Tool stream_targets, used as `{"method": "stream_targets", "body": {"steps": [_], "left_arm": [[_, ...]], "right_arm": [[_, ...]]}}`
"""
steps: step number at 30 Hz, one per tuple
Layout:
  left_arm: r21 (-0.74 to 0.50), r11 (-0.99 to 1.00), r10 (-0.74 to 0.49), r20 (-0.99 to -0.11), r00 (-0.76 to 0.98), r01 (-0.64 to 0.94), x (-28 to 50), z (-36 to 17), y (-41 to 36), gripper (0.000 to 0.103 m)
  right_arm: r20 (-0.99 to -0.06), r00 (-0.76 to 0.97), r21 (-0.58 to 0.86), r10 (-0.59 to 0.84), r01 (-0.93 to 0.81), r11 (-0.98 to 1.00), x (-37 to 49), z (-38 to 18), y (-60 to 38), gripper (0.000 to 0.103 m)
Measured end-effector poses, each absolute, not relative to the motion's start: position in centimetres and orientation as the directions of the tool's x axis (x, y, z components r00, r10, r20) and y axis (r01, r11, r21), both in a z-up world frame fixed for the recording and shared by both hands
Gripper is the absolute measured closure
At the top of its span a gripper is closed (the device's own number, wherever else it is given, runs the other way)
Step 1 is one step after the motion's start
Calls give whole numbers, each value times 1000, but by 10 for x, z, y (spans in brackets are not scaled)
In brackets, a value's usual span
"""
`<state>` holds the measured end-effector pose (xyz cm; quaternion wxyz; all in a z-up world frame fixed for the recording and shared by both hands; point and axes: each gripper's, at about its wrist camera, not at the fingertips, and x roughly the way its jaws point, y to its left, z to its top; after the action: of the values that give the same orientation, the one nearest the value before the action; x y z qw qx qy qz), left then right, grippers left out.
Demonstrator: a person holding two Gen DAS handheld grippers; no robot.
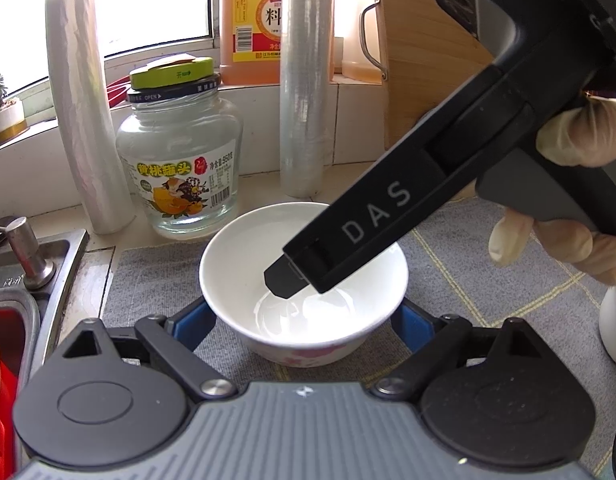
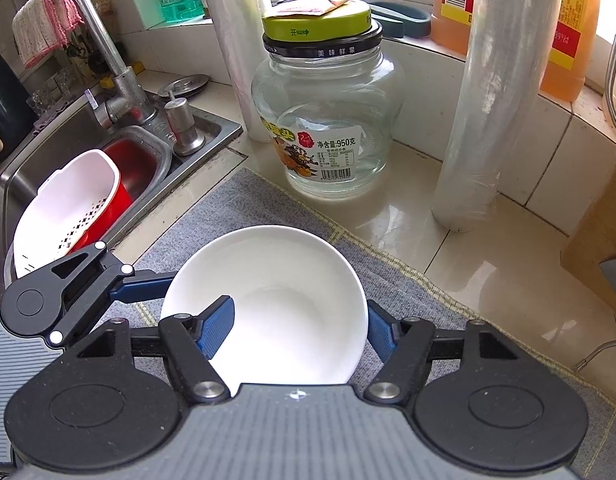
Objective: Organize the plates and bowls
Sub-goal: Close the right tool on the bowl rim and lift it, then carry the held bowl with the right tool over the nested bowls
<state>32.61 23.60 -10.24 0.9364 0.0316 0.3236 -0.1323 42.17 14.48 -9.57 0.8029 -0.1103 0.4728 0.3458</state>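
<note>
A white bowl (image 1: 303, 280) with a pink pattern outside stands on a grey mat (image 1: 155, 280); it also shows in the right wrist view (image 2: 283, 304). My left gripper (image 1: 303, 324) is open, its blue fingers on either side of the bowl's base; one of its fingers (image 2: 143, 290) reaches the bowl from the left. My right gripper (image 2: 299, 328) is open and straddles the bowl's right wall: one blue finger (image 2: 215, 328) is inside the bowl, the other (image 2: 382, 334) outside. In the left wrist view its black finger tip (image 1: 285, 280) dips into the bowl.
A glass jar (image 2: 324, 120) with a green lid and two rolls of cling film (image 2: 496, 92) stand on the counter behind the bowl. A steel sink (image 2: 67, 152) at the left holds a white colander (image 2: 67, 216) and a red basin. An orange bottle (image 1: 247, 20) stands on the sill.
</note>
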Motion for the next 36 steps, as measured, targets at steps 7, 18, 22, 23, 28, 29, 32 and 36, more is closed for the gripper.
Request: {"method": "stream_targets", "body": {"steps": [7,18,22,23,28,29,32,36], "left_arm": [[-21,963,-225,-618,753,270,326,-102,236,10],[-24,961,-232,-614,755,276,326,-103,238,9],[-24,961,-231,-615,754,275,327,-103,238,9],[-24,961,-231,-615,754,276,327,-103,238,9],[-23,958,-237,-618,750,284,327,-103,238,10],[-24,958,-239,-619,748,286,327,-103,238,10],[-27,957,-241,-629,740,289,326,-101,238,10],[-45,955,-255,-628,735,293,324,-98,239,10]], "right_arm": [[-837,315,144,448,-663,735,420,-95,144,29],[-829,318,160,461,-654,739,426,-95,140,30],[-831,305,169,465,-658,734,426,-96,141,30],[-831,304,168,465,-661,732,425,-96,142,30],[-831,300,172,469,-663,729,423,-95,142,30],[-831,299,174,469,-661,730,423,-95,142,30],[-828,300,177,474,-661,729,421,-92,141,30],[-822,309,176,479,-661,729,416,-89,140,30]]}}
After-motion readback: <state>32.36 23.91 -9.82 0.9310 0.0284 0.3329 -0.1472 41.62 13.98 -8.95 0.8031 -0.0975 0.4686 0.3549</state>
